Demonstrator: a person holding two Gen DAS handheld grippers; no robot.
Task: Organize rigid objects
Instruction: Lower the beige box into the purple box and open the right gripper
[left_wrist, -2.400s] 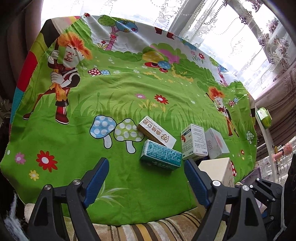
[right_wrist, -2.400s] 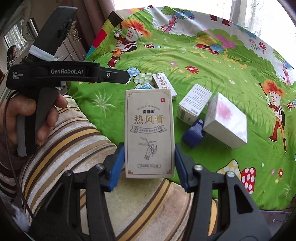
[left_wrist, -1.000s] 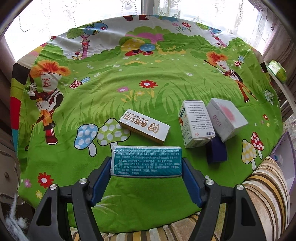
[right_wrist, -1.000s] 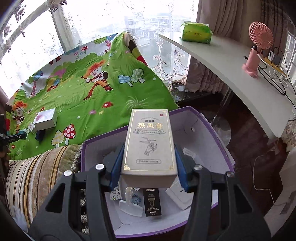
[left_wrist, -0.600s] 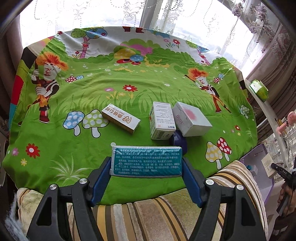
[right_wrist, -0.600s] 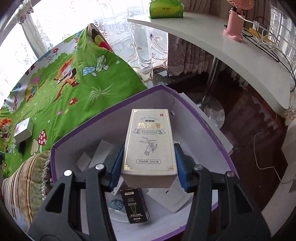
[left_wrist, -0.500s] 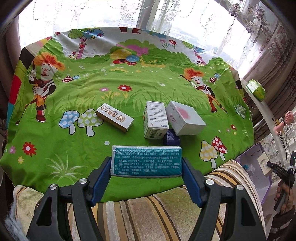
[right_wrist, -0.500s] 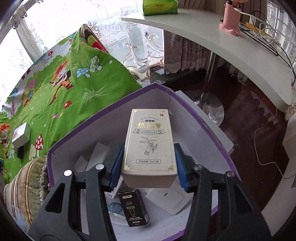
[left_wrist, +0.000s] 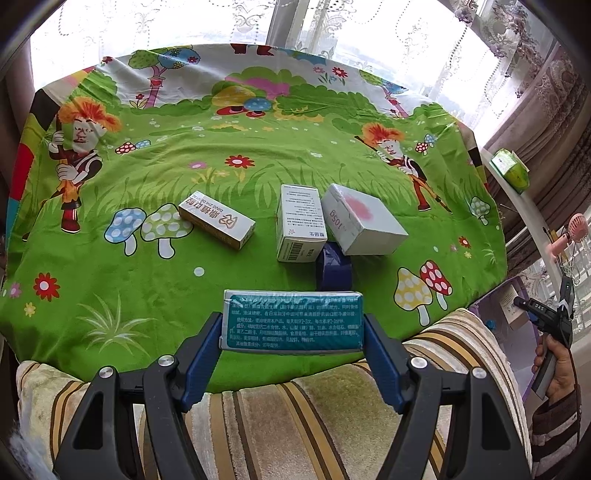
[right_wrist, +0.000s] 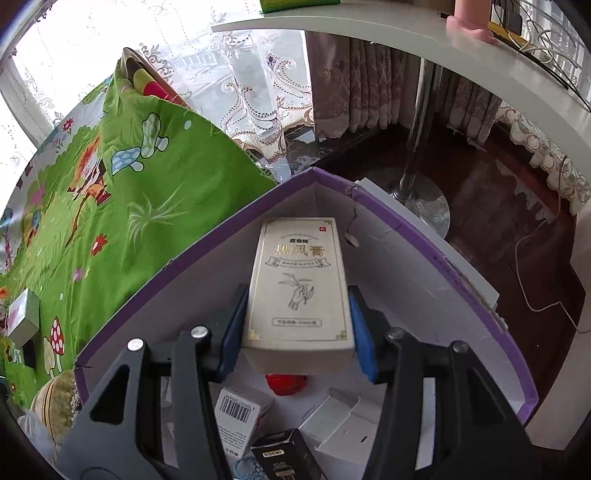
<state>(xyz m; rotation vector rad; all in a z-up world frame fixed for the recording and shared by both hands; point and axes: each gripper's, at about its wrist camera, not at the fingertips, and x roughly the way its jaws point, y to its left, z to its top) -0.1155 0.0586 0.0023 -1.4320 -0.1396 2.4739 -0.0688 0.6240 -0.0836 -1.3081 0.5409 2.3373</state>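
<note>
Teal box (left_wrist: 293, 320) clamped crosswise in left claw (left_wrist: 293, 345), cream box (right_wrist: 298, 291) gripped lengthwise, pointing forward, in right claw (right_wrist: 297, 332)

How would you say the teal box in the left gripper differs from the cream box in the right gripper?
The teal box lies crosswise between the left gripper pads; the cream box points lengthwise away from the right gripper. The teal box hangs over the green cloth; the cream box is inside the purple carton. The teal box carries dense white text; the cream box bears a gold title and a hand drawing. Both are clamped rectangular cartons.
</note>
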